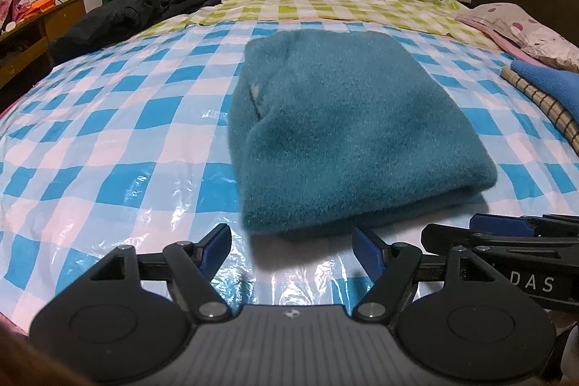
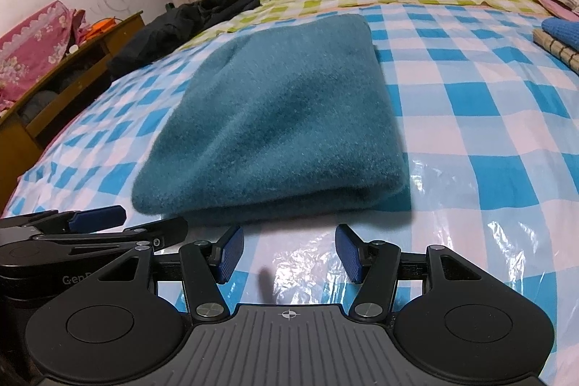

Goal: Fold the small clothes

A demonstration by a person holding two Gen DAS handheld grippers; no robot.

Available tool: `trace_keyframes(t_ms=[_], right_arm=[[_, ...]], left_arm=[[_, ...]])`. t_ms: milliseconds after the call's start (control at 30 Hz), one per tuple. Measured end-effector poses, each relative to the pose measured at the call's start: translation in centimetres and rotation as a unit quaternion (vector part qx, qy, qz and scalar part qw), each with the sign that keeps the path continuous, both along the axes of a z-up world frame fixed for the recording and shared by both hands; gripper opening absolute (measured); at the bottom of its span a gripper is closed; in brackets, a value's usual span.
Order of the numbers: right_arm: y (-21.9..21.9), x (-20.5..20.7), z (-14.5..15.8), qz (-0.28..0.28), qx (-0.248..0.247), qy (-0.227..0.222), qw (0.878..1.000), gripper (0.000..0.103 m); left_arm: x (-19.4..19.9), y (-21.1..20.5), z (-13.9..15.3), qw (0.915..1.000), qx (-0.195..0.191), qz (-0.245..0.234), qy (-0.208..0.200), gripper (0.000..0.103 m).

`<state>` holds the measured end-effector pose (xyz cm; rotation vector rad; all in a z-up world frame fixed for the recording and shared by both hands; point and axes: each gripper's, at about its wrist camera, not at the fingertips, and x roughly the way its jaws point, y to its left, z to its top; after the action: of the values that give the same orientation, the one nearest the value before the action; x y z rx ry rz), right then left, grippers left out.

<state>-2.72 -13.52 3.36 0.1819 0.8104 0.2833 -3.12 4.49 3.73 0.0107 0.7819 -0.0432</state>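
Currently, the teal fleece garment lies folded into a compact, thick rectangle at the centre of both views, resting on the blue-and-white checked plastic sheet that covers the bed. Its rounded folded edge faces the cameras, just above the fingertips in each frame. The left gripper sits at the lower centre of its own view with its jaws apart and nothing between the blue pads; the bare sheet shows through the gap. The right gripper is in the same condition at the lower centre of its view: jaws apart, empty, just short of the garment's near edge. Each tool also appears at the lower corner of the other's view, so the two stand side by side. Judged from this layout, the fold of this item appears complete and both tools are released from it. A blue knit piece on a folded plaid cloth at the right edge suggests a stack of finished items. The next move probably calls for clamping the near edge with both tools and carrying the bundle to that stack without letting the layers spring open.
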Motion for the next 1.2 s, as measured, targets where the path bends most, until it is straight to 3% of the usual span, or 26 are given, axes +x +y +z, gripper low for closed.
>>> trace_keyframes(t_ms=[1200], right_arm=[[-0.38,-0.49,-0.16,-0.002,0.008,0.002,1.000,0.056]], left_arm=[[-0.64,-0.02,-0.11,1.0000,-0.006,0.007,0.001,0.079]])
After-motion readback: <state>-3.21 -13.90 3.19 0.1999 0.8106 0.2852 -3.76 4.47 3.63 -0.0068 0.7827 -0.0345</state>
